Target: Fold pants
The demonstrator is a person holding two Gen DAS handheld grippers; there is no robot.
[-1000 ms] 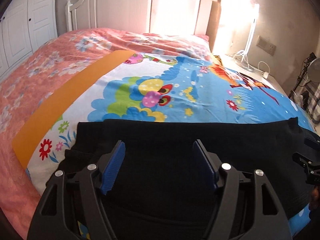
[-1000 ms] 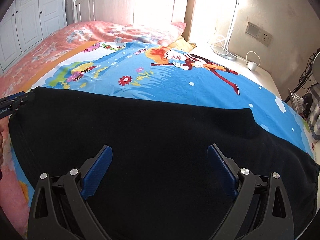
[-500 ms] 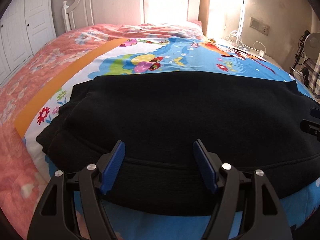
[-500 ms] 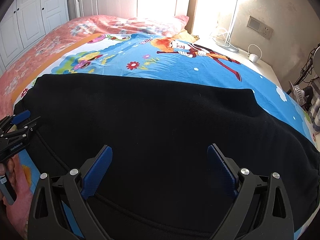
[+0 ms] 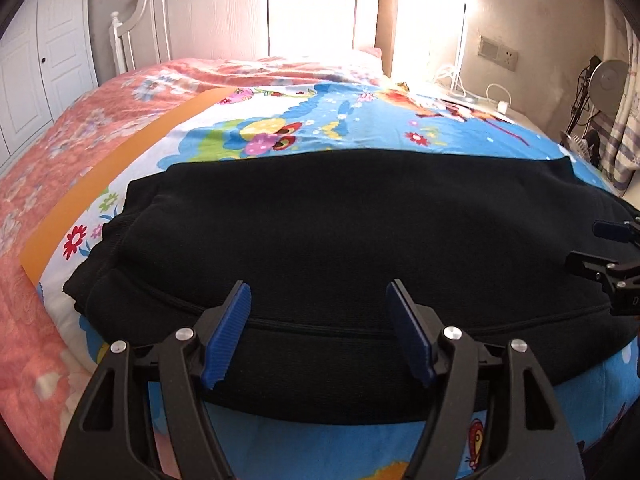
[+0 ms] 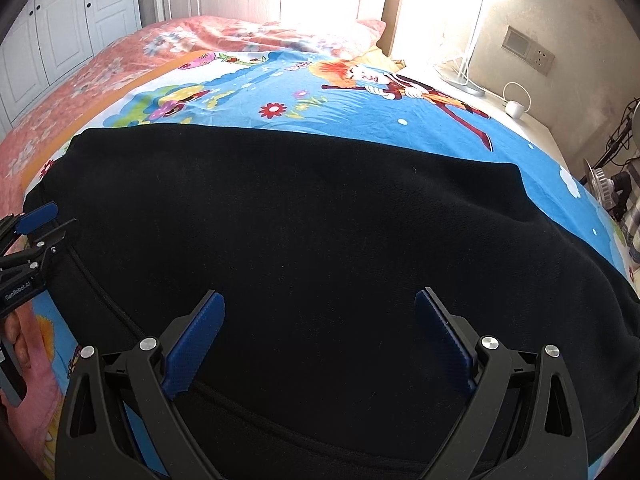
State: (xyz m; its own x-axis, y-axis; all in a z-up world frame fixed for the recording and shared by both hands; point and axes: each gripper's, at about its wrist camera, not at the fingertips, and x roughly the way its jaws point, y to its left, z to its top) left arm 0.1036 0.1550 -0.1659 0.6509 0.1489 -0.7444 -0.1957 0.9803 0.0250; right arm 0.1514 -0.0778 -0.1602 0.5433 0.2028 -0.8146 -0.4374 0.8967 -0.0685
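Observation:
Black pants lie spread flat across the cartoon blanket on the bed, the ribbed waistband along the near edge. My left gripper hovers open over the near left part of the waistband, nothing between its blue pads. My right gripper stands open wider over the near right part of the pants, also empty. Each gripper shows at the edge of the other's view: the right gripper and the left gripper, held by a hand.
A pink floral quilt covers the bed's left side. White headboard and wardrobe doors stand behind. At the right are a bright bedside surface with cables, wall sockets and a fan.
Both grippers have drawn back toward the near edge and lower, so the whole pants and the waistband now show. Jaws stayed open.

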